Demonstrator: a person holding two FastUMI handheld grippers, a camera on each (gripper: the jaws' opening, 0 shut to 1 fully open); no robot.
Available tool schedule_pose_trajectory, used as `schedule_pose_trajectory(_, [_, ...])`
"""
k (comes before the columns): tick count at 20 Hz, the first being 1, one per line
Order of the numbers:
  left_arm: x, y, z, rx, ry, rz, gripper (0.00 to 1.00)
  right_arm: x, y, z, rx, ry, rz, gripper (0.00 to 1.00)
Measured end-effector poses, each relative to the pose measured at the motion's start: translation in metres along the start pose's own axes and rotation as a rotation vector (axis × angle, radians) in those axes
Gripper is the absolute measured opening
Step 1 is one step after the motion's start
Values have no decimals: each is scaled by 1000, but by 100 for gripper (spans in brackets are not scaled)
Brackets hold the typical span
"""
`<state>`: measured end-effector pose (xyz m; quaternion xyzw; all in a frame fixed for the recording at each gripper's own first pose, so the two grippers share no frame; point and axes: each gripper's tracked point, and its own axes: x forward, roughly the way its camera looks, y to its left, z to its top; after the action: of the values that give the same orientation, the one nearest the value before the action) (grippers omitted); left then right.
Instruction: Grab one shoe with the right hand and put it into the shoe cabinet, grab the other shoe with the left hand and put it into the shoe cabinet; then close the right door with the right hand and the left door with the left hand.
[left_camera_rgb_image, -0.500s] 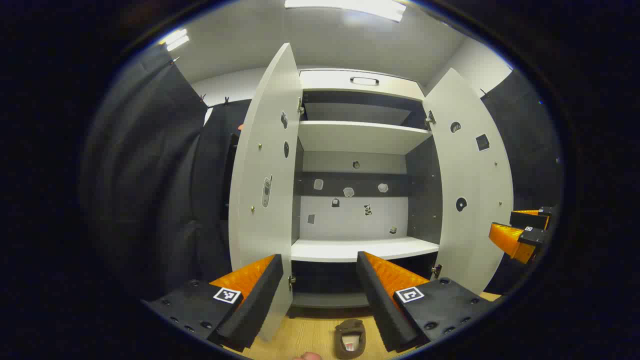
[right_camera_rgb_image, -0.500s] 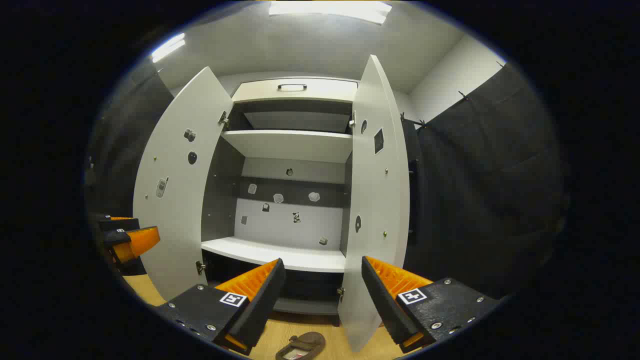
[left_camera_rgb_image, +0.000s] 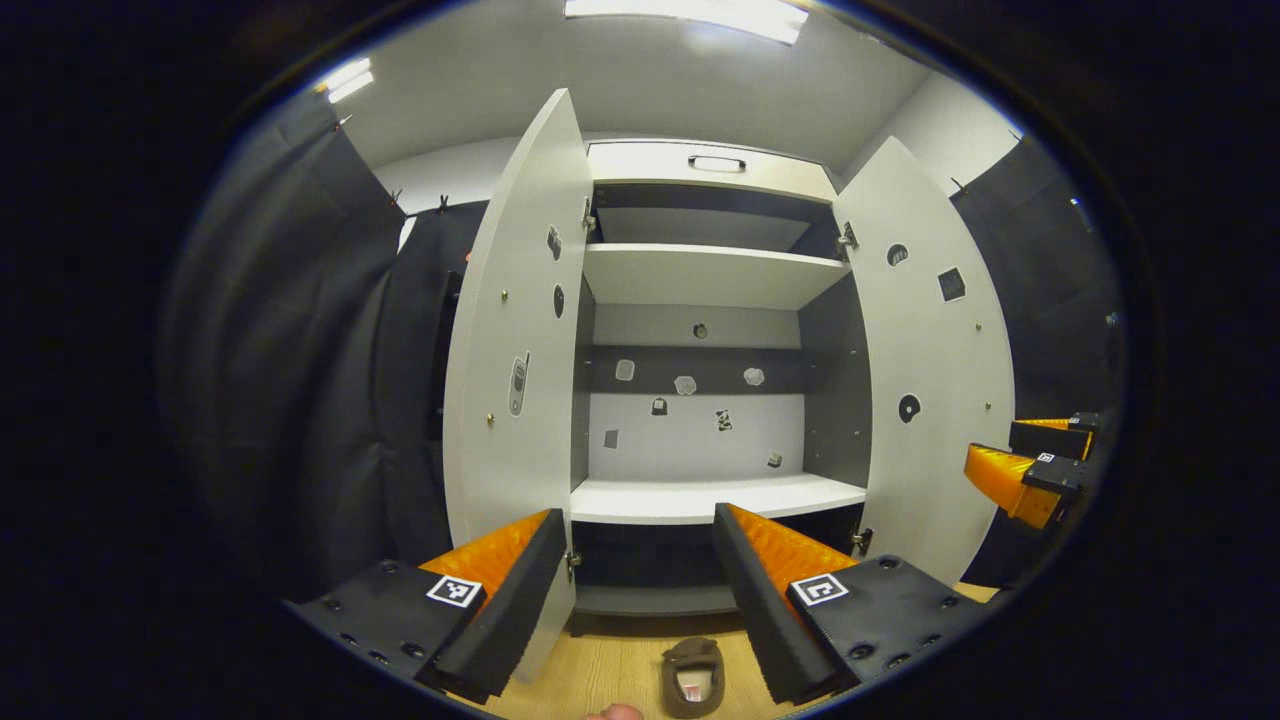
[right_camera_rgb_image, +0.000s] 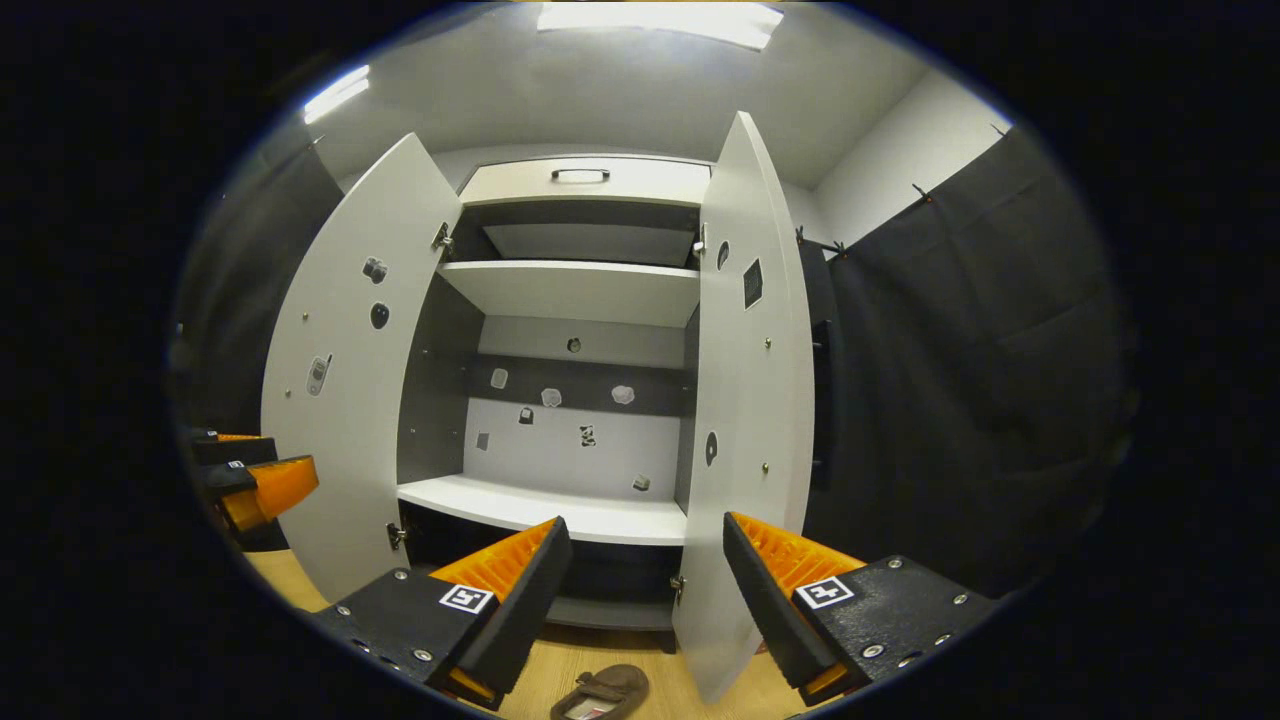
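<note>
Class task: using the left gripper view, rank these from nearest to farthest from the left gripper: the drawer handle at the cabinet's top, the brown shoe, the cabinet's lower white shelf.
1. Brown shoe: on the floor, just below the left gripper.
2. Lower white shelf: inside the cabinet, straight ahead.
3. Drawer handle: high up, at the cabinet's top.

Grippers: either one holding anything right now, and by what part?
Nothing held. Left gripper and right gripper are both open with only air between the fingers. A shoe lies on the floor before the open shoe cabinet.
</note>
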<state>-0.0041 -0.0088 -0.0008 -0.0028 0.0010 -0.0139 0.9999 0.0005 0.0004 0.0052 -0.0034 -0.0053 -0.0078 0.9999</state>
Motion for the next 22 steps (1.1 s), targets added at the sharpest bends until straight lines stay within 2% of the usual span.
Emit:
schedule_pose_trajectory(4, [-2, 2, -1, -2, 3, 5, 99, -2, 3, 2, 10, -3, 6, 94])
schedule_pose_trajectory(5, [-2, 3, 0, -2, 3, 8, 96, -1, 3, 3, 7, -3, 7, 94])
schedule_pose_trajectory(11, [-3, 8, -1, -5, -1, 19, 96, 7, 15, 5, 2, -4, 28, 94])
schedule_pose_trajectory(14, [-4, 11, -4, -16, 5, 25, 96, 15, 27, -9, -5, 11, 52, 94])
schedule_pose_trajectory(17, [-6, 14, -4, -30, 4, 29, 96, 25, 38, -49, -36, 73, 65, 94])
schedule_pose_trajectory(22, [-12, 19, -9, -30, 15, 43, 96, 31, 44, -171, -53, 318, 62, 94])
